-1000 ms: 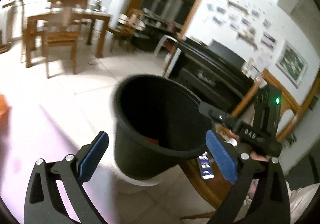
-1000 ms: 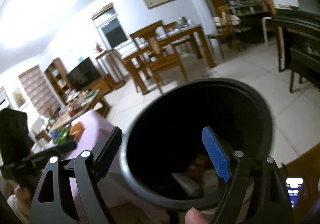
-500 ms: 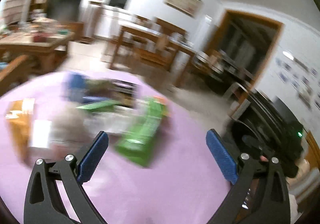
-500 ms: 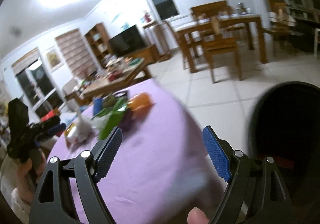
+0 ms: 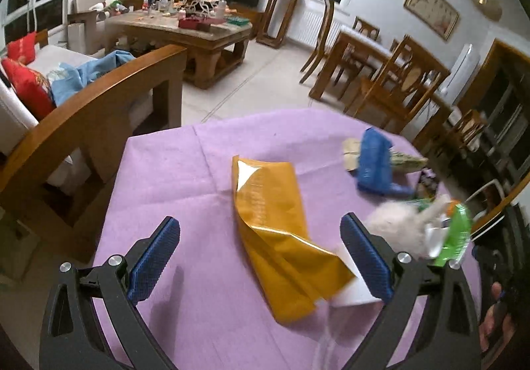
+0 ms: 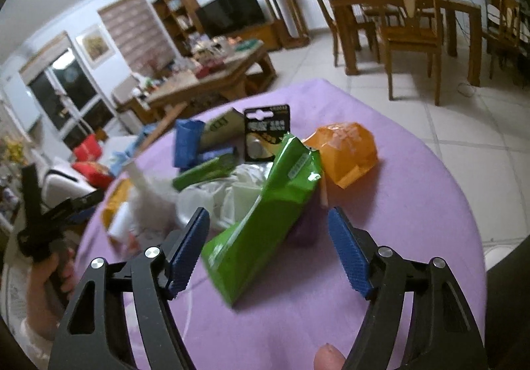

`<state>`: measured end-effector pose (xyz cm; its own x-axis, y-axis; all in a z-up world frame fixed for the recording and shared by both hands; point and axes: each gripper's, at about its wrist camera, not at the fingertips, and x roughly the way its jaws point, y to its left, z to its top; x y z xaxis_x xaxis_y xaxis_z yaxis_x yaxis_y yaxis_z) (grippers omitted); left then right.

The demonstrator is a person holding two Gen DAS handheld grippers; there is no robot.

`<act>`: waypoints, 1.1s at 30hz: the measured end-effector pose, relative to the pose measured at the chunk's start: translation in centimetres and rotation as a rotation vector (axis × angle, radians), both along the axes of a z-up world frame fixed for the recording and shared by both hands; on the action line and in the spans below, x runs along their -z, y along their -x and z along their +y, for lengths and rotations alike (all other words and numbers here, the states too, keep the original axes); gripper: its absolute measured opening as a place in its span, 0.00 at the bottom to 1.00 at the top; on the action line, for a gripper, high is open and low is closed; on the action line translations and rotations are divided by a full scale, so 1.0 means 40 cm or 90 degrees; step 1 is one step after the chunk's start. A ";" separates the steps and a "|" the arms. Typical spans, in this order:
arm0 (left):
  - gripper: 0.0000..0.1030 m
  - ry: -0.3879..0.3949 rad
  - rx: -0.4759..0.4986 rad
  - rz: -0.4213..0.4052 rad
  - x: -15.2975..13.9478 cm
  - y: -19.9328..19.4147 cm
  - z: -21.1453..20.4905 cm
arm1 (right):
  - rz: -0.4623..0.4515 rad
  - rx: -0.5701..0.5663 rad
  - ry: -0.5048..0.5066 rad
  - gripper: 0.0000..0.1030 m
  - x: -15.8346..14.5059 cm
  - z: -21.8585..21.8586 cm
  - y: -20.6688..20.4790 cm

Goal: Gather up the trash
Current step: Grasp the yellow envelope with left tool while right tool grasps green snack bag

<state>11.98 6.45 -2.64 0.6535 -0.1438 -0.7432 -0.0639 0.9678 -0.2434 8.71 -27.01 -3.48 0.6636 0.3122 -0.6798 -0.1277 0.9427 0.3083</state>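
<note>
**Entry: litter on the purple cloth, both grippers over it**

Left gripper (image 5: 260, 255): the blue pads were seen spread wide, with nothing pressed between them. It was angled down at the purple tablecloth (image 5: 185, 168). The mustard-yellow wrapper (image 5: 275, 224) was laid flat and lengthwise in the gap between the pads, its crumpled near end closest to the right-hand pad and touching neither. A white card (image 5: 352, 289) was tucked under that near end. The spread was judged to have been kept so that the wide, flat wrapper could be straddled.

Beyond the right-hand pad: a white fluffy wad (image 5: 397, 227), and farther off a blue packet (image 5: 374, 161).

Right gripper (image 6: 268, 249): the jaws were recorded as closing, yet the pads were seen clear of everything. The green foil pouch (image 6: 268, 214) was propped on the heap and slanted up and away, its lower end lying in the gap, nearer the left-hand pad. The pouch was judged the intended pick, being raised off the cloth and easily pinched.

Ahead of this gripper, past the pouch: a clear crumpled plastic bag (image 6: 215, 201), an orange wrapper (image 6: 347, 151) to the far right, a black battery card (image 6: 266, 135) standing behind, and a blue roll (image 6: 185, 141) at far left.

The hand (image 6: 49, 274) bearing the other gripper was visible well off to the left.

The litter was grouped in one heap, presumably for clearing piece by piece.
</note>
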 end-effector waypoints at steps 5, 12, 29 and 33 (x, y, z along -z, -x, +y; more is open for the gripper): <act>0.81 -0.027 0.028 0.033 0.038 -0.028 -0.017 | 0.026 0.010 0.033 0.56 0.035 0.017 -0.052; 0.49 -0.098 0.047 0.028 0.062 -0.021 -0.050 | -0.006 -0.006 0.070 0.41 0.034 0.039 -0.067; 0.41 0.013 0.103 -0.107 -0.066 0.123 -0.035 | -0.095 -0.016 -0.026 0.26 -0.066 -0.055 0.105; 0.41 0.015 0.146 -0.146 -0.119 0.162 -0.092 | -0.119 -0.014 -0.038 0.26 -0.097 -0.095 0.154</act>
<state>5.51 2.77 2.10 0.7520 -0.3220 -0.5752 0.2140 0.9446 -0.2489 2.55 -30.81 0.40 0.7690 0.3641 -0.5255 -0.2084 0.9198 0.3324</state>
